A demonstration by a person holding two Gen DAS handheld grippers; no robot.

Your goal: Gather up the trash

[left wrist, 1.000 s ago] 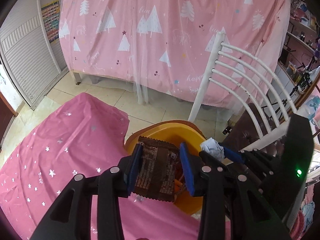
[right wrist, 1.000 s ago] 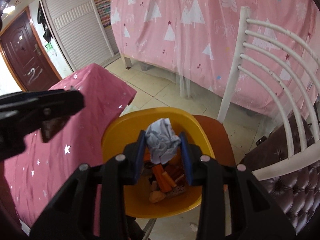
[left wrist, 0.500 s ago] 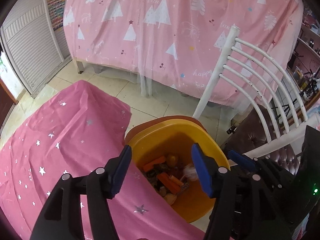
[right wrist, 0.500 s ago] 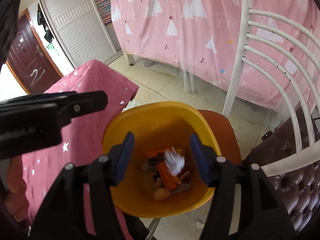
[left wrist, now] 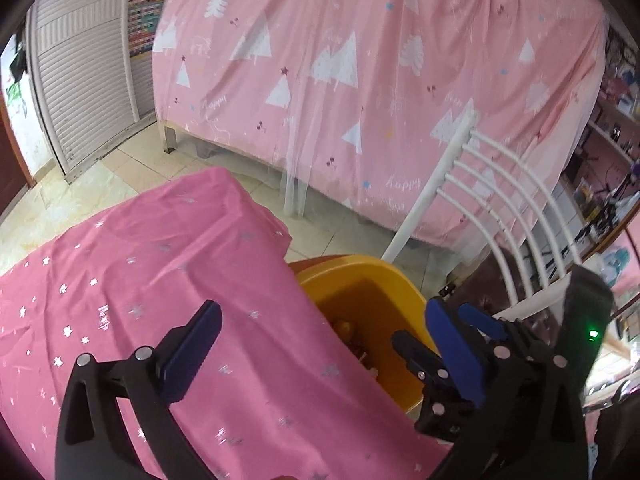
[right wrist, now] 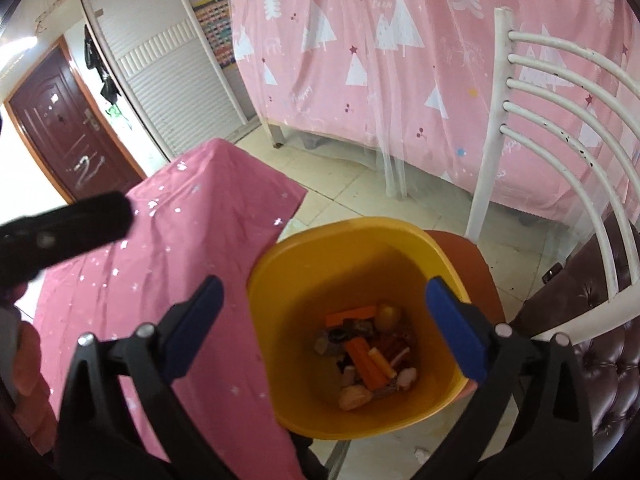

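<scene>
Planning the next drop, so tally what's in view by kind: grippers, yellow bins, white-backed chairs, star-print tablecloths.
Grippers: 2, left gripper and right gripper, jaws opening, nothing between them
Yellow bin: 1, with trash inside
White-backed chair: 1
Star-print tablecloth: 1
Total: 5

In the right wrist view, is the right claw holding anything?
No: the right claw is opening, with nothing between its pads, and only the yellow bin with its trash shows below.
</scene>
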